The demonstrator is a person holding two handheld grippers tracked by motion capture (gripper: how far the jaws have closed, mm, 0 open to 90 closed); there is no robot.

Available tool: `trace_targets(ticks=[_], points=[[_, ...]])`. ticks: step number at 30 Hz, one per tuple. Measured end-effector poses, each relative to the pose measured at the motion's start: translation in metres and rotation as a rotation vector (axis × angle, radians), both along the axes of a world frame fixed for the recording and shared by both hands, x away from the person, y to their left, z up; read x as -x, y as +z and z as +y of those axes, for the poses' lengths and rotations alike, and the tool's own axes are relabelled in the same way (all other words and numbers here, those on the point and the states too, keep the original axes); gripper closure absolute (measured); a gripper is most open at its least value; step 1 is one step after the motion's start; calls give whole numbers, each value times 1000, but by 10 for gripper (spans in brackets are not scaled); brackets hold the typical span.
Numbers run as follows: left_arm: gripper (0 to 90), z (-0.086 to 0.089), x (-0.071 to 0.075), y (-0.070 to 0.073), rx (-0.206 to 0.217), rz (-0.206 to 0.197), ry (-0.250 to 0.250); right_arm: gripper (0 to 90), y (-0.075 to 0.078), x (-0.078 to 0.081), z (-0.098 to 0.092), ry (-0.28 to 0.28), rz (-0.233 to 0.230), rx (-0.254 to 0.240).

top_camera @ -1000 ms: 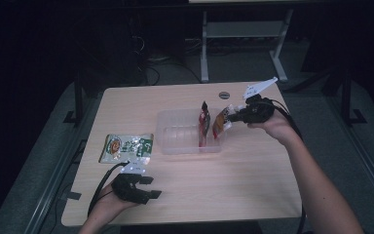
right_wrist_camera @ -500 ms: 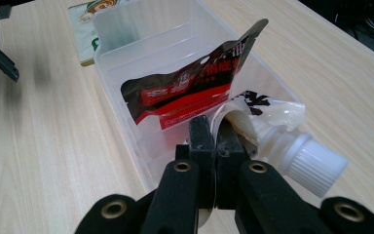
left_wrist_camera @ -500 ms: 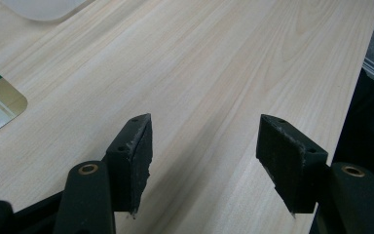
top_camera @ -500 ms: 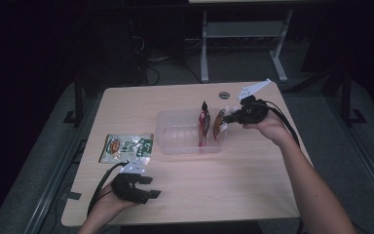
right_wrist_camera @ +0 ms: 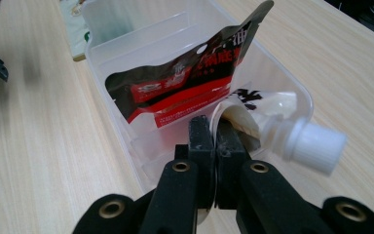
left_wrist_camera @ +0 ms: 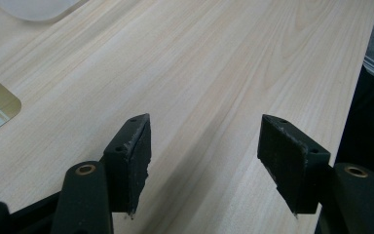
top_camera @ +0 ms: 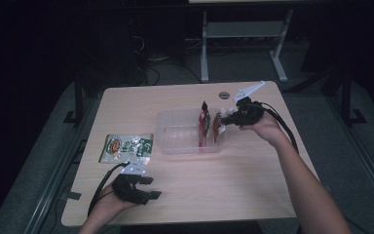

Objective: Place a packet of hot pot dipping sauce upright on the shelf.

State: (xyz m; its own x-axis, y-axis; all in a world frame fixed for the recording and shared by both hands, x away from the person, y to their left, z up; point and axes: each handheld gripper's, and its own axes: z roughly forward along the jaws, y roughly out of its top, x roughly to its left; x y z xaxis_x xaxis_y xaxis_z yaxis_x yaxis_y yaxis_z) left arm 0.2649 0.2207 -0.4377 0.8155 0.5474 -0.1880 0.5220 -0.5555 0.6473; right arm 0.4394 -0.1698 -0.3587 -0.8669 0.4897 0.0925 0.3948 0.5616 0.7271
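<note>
The right gripper (right_wrist_camera: pixel 216 141), jaws pinched tight on the edge of a white-capped spout pouch (right_wrist_camera: pixel 272 122), holds it at the near end of the clear plastic bin (top_camera: pixel 175 127), where a red-and-black packet (right_wrist_camera: pixel 185 83) just beyond its tips already stands inside. The left gripper (left_wrist_camera: pixel 214 165) rests on the table (top_camera: pixel 233 185) with jaws spread wide and empty; a green packet (top_camera: pixel 126 147), lying flat just ahead of it, appears left to pack.
</note>
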Motion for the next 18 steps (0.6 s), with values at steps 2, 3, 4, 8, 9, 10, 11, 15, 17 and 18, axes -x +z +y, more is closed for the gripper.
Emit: trace_targets(ticks=[2, 3, 4, 8, 9, 10, 11, 15, 17, 18], points=[[360, 0, 0, 0, -2, 4, 3, 865, -1, 0, 0, -4, -2, 2], [360, 0, -1, -1, 2, 8, 5, 786, 0, 0, -1, -18, -7, -34], [360, 0, -1, -1, 6, 14, 7, 786, 0, 0, -1, -18, -7, -34], [344, 0, -3, 0, 16, 26, 14, 565, 4, 5, -7, -52, 1, -77], [344, 0, -3, 0, 16, 26, 14, 526, 4, 7, -9, -60, -7, -88], [344, 1, -5, 0, 15, 28, 12, 489, 4, 9, -12, -65, -12, -105], [345, 1, -5, 0, 21, 36, 17, 451, 3, 12, -15, -76, 5, -119], [346, 0, -7, 0, 17, 32, 4, 353, -5, 22, -26, -112, 8, -119], [346, -1, -7, 1, 16, 31, 2, 301, -9, 27, -30, -127, 10, -110], [345, -1, -7, 1, 17, 34, 3, 290, -11, 31, -31, -139, 9, -107]])
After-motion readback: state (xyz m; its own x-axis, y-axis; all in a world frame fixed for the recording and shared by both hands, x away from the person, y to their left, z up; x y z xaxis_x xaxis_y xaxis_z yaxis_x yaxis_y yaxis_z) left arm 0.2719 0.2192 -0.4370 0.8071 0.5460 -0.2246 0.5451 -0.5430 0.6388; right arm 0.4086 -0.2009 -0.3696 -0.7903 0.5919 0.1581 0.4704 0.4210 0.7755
